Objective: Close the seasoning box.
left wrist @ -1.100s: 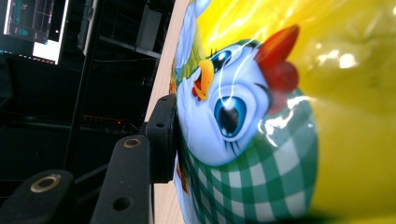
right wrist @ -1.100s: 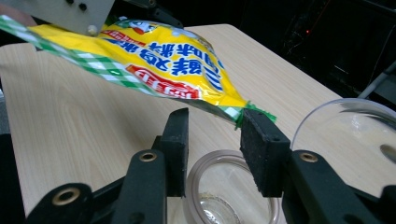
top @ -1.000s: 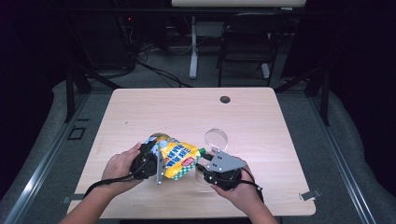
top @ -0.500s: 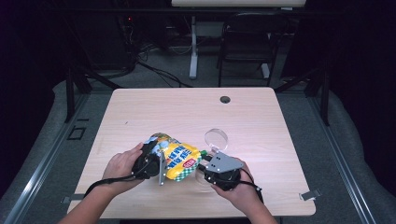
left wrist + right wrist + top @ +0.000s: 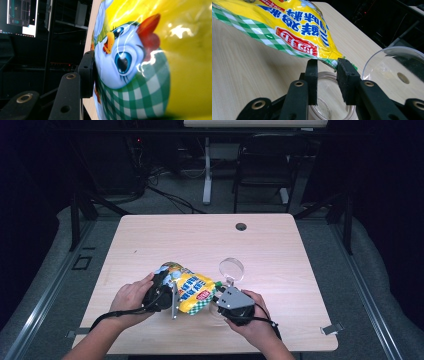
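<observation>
Right gripper view first: my right gripper point(image 5: 327, 65) has just been closing, its black fingers point(image 5: 312, 75) flanking the corner of the yellow bag point(image 5: 294, 30) — a gap remains, so no pinch yet. Below them sits a clear jar point(image 5: 329, 110), and beside it a clear lid point(image 5: 392, 72) on the table point(image 5: 242, 82). Farther over, my left gripper point(image 5: 172, 295) is clamped on the bag's belly (cartoon chick side), holding it tilted above the table. To tear cleanly, I should bite the corner seam squarely, keep the left grip firm, and aim the opening over the jar — a slack hold could spill.
</observation>
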